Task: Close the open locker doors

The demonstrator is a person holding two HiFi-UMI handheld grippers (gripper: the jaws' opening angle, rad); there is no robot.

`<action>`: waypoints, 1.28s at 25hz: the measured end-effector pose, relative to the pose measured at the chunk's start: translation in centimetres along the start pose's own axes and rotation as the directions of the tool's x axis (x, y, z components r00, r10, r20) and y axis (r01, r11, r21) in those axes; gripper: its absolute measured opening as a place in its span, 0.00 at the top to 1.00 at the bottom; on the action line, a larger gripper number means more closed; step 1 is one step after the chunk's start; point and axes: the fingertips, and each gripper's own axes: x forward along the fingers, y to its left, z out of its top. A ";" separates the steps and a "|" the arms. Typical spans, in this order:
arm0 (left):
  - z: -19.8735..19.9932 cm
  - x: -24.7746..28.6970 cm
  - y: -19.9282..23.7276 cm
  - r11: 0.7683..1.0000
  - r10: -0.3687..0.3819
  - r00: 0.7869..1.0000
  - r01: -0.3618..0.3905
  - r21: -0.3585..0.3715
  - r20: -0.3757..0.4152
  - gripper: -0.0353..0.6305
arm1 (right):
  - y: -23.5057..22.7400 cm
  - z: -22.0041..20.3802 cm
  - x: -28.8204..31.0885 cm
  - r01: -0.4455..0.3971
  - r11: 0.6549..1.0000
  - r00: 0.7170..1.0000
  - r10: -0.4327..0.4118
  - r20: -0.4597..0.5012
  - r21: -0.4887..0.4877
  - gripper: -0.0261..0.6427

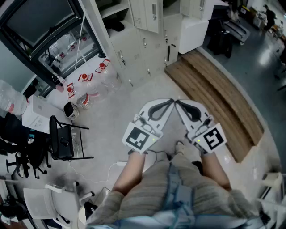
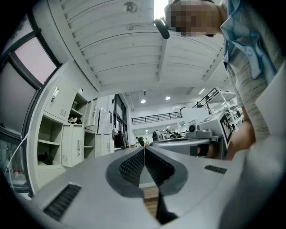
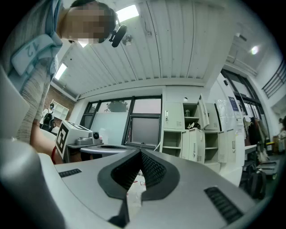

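Pale workshop floor (image 1: pixel 111 112); off-white lockers (image 3: pixel 193 134) beyond, with several doors (image 3: pixel 202 112) swung open. Left gripper (image 2: pixel 144 150), right gripper (image 3: pixel 140 154): closed, empty.

The person stands on a pale floor (image 1: pixel 120 129), arms held out in front. The left gripper (image 1: pixel 170 102) and right gripper (image 1: pixel 178 102) sit side by side, tips almost meeting. Each one's fingers (image 1: pixel 152 107) are drawn together to a point. Ahead stands a row of pale lockers (image 1: pixel 138 49) with one door (image 1: pixel 152 13) swung open. To the right lies a curved wooden platform (image 1: pixel 214 89). To the left are clear bottles (image 1: pixel 85 100) with red caps and a black folding chair (image 1: pixel 62 136).
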 end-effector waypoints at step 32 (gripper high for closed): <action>-3.3 15.8 4.7 0.993 0.113 0.993 -0.114 -0.015 -0.039 0.94 | -16.7 -1.9 0.8 -0.141 0.983 0.989 0.135 0.057 0.115 0.96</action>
